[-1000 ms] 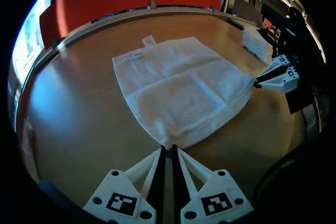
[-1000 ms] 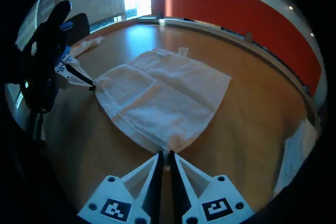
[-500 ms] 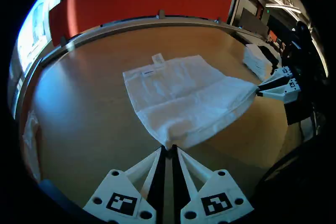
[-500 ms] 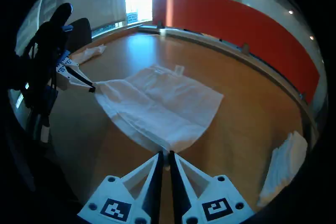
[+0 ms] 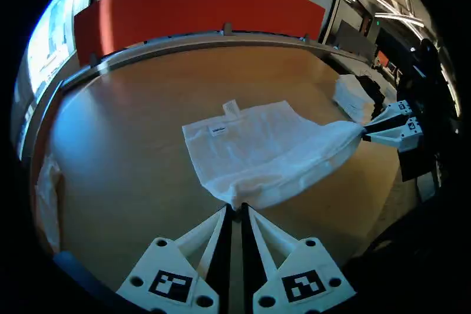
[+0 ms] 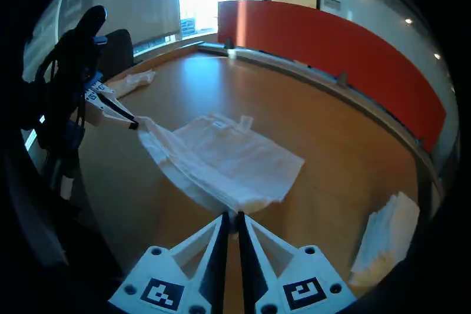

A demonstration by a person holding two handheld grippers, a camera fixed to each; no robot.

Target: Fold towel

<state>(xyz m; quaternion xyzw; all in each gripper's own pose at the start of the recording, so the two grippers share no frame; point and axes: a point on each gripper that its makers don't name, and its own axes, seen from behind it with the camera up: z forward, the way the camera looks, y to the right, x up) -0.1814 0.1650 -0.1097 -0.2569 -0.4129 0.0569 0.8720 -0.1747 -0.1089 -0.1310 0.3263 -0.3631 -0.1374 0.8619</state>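
A white towel (image 5: 265, 152) lies partly on the wooden table (image 5: 129, 137), its near edge lifted off the surface. In the left gripper view my left gripper (image 5: 236, 210) is shut on the near corner of the towel. At the right of that view the right gripper (image 5: 362, 132) pinches the other near corner. In the right gripper view the towel (image 6: 226, 158) stretches between my right gripper (image 6: 231, 216), shut on one corner, and the left gripper (image 6: 133, 125) at the left. The far edge with a small tag (image 5: 230, 108) rests on the table.
A stack of folded white towels (image 5: 353, 96) sits on the table at the right, also seen as a stack of folded towels (image 6: 385, 237). A crumpled white cloth (image 6: 132, 82) lies near the table's far left edge. A red partition (image 5: 200, 7) borders the table. A person (image 6: 62, 96) stands at the left.
Both grippers have risen and pulled back, lifting the towel's near edge off the table; the towel now looks smaller and farther away, its far half dragging on the surface.
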